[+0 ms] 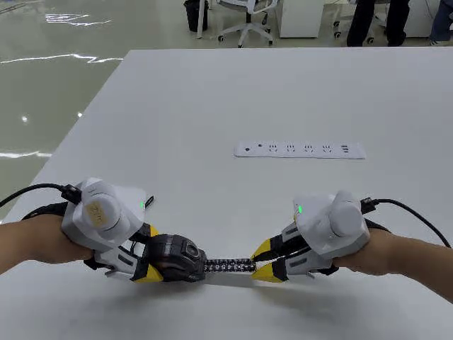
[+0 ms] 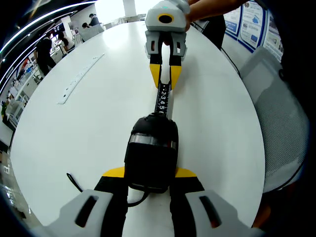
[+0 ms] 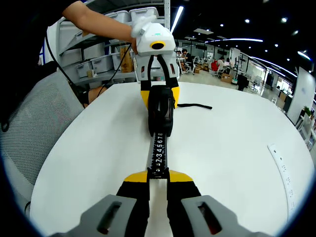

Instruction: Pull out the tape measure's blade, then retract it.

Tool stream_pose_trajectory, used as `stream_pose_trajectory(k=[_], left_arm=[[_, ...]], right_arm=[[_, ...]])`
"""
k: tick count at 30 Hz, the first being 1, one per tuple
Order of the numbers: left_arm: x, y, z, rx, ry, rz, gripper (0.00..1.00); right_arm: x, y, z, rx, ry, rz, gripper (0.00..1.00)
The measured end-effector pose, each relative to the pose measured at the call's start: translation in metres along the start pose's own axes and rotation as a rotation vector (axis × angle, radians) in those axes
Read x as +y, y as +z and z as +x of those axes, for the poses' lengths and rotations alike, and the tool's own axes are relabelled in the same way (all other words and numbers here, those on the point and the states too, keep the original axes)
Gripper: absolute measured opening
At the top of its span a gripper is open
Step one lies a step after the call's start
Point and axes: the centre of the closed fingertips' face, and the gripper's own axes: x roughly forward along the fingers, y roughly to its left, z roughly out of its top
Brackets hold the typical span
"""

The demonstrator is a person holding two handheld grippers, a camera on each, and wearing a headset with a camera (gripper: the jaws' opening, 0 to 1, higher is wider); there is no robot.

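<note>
The left tool (image 1: 159, 253) is clamping the black tape measure (image 1: 177, 256), its yellow-tipped jaws pressing on the two broad sides. The right tool (image 1: 259, 263) is pinching the end of the blade (image 1: 230, 265), jaws closed together on it. In the head view the tape measure is sitting at about 7 o'clock, by the near edge of the white counter (image 1: 212, 106); whether it is touching the surface or hanging just above it, I cannot tell. A short run of numbered blade is stretching from it toward 3 o'clock. A power strip (image 1: 299, 149) is lying well apart, at about 1 o'clock from the blade.

The pull-out is looking barely begun. The tape measure is probably behaving as the heavy, rigid part, so gripping it across its broad sides is suiting it, though smooth plastic could be slipping once the spring is tugging. The blade is looking thin and springy, likely stiff along its curve yet quick to kink, so holding its end and pulling straight out of the tape measure's mouth is seeming safest.
</note>
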Motion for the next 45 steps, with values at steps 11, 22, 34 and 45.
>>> stream_pose_trajectory(k=[11, 22, 34, 45], left_arm=[[0.000, 0.001, 0.001, 0.001, 0.000, 0.000, 0.27], [-0.001, 0.002, 0.001, 0.002, -0.001, 0.002, 0.27], [0.000, 0.002, 0.002, 0.005, -0.001, 0.000, 0.27], [-0.001, 0.007, 0.005, 0.003, -0.004, 0.002, 0.27]], right_arm=[[0.001, -0.003, -0.001, -0.001, -0.001, 0.002, 0.11], [0.002, -0.006, -0.002, -0.001, -0.004, 0.007, 0.11], [0.002, -0.008, -0.003, -0.002, -0.004, 0.011, 0.11], [0.004, -0.014, -0.006, 0.003, -0.004, 0.017, 0.11]])
